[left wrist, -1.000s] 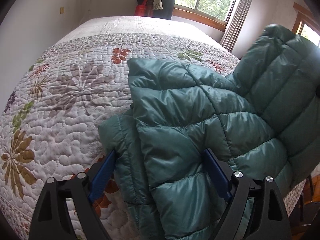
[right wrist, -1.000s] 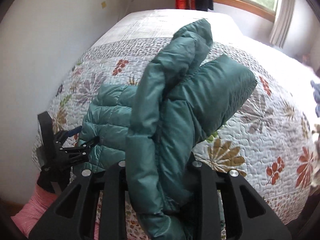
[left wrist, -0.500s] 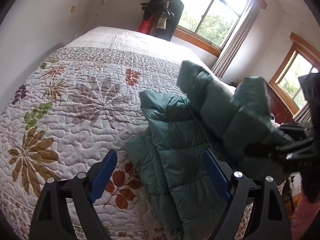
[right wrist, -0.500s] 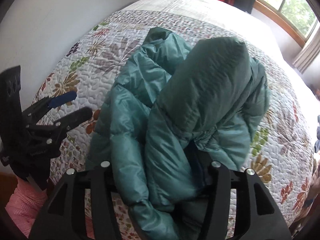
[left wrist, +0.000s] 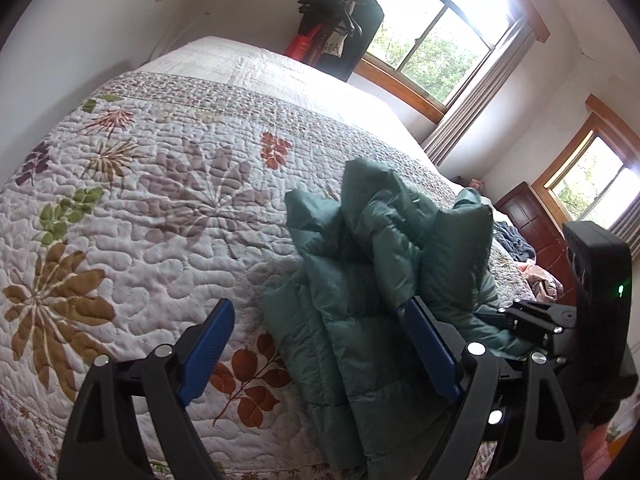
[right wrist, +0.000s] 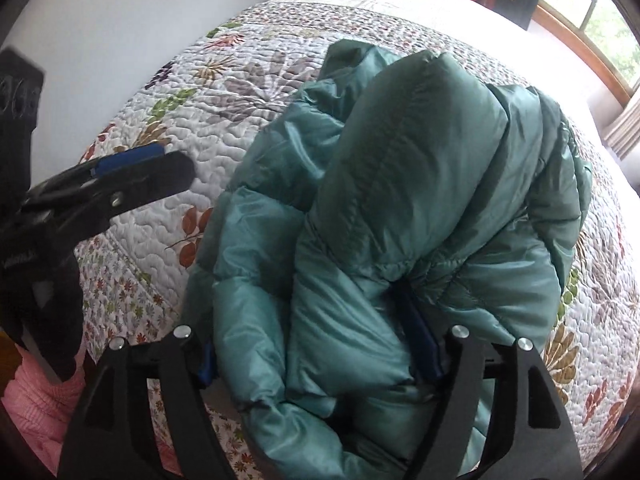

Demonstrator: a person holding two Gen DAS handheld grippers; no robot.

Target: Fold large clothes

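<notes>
Fingers on the right gripper (right wrist: 316,356) are pinching a thick wad of the teal puffer jacket (right wrist: 400,208), fabric bulging up between the two blue pads, so that side is carrying the fold. Left gripper (left wrist: 320,344) has its fingers spread wide with nothing in them, hovering over the near-left edge of the jacket and the quilted bed (left wrist: 140,208). Jacket sits on the near edge of the bed, partly stacked on itself, with the lifted part humped up toward the right. My take: the step is laying that held flap over the lower layer. Puffy nylon like this is slippery and springs back, so I'd lower it slowly, line the edges up before letting go, and use the free left fingers to press the bottom layer down so it doesn't slide off the bed's edge.
</notes>
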